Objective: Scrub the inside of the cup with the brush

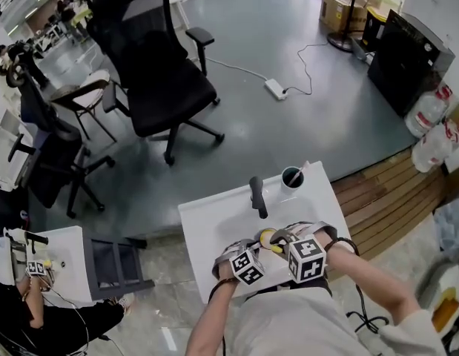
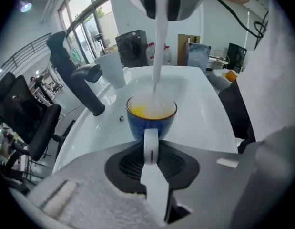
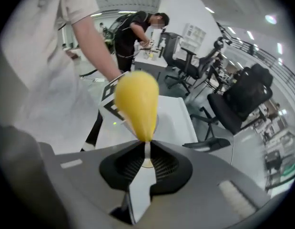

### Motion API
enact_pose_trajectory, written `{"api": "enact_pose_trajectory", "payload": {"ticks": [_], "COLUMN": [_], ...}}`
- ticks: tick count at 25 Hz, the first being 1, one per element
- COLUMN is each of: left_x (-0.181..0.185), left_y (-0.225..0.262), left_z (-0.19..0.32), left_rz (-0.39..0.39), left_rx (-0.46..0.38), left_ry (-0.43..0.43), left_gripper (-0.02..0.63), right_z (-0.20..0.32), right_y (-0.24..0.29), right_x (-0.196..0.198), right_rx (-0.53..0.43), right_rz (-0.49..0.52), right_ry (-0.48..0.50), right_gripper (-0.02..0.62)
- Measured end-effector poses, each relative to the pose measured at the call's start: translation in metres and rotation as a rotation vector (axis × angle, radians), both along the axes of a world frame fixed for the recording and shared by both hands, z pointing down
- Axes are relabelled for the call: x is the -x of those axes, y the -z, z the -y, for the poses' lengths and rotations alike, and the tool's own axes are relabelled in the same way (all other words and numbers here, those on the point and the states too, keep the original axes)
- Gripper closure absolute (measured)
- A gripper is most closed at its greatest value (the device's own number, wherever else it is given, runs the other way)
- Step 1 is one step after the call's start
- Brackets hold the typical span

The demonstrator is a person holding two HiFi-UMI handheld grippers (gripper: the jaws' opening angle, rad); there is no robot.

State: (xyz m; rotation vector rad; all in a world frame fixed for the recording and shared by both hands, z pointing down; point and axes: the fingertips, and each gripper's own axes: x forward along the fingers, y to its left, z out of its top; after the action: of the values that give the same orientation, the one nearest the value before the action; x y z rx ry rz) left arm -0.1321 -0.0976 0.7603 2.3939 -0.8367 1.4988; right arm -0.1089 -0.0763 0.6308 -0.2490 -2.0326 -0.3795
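Left gripper view shows our left gripper (image 2: 151,151), its jaws closed narrowly on the white handle of the blue cup (image 2: 152,120) on the white table (image 2: 204,118). Our right gripper's (image 3: 146,154) jaws clamp the brush (image 3: 137,101) by its yellow handle, and its white shaft reaches into the cup.

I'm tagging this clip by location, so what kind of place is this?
Most likely an open-plan office or lab workspace: black swivel office chairs stand on a bare grey floor, a power strip lies there with its cable, and large water jugs sit at the right edge.
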Motion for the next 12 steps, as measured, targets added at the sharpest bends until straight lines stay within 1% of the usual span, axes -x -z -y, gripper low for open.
{"api": "enact_pose_trajectory", "payload": {"ticks": [4, 8, 12], "left_x": [-0.001, 0.006, 0.015], "left_y": [0.009, 0.011, 0.015], "left_z": [0.002, 0.004, 0.008], "left_rz": [-0.055, -0.1, -0.135], "left_rx": [-0.023, -0.046, -0.069], "left_ry": [0.09, 0.209, 0.324], "left_gripper": [0.549, 0.549, 0.549], "right_z": [0.013, 0.027, 0.041], "right_y": [0.014, 0.022, 0.03], "right_x": [0.014, 0.016, 0.009], "right_rx": [0.076, 0.103, 0.139], "right_rz": [0.14, 0.264, 0.402], "right_ry": [-0.262, -0.488, -0.714], "right_gripper": [0.554, 0.554, 0.555]}}
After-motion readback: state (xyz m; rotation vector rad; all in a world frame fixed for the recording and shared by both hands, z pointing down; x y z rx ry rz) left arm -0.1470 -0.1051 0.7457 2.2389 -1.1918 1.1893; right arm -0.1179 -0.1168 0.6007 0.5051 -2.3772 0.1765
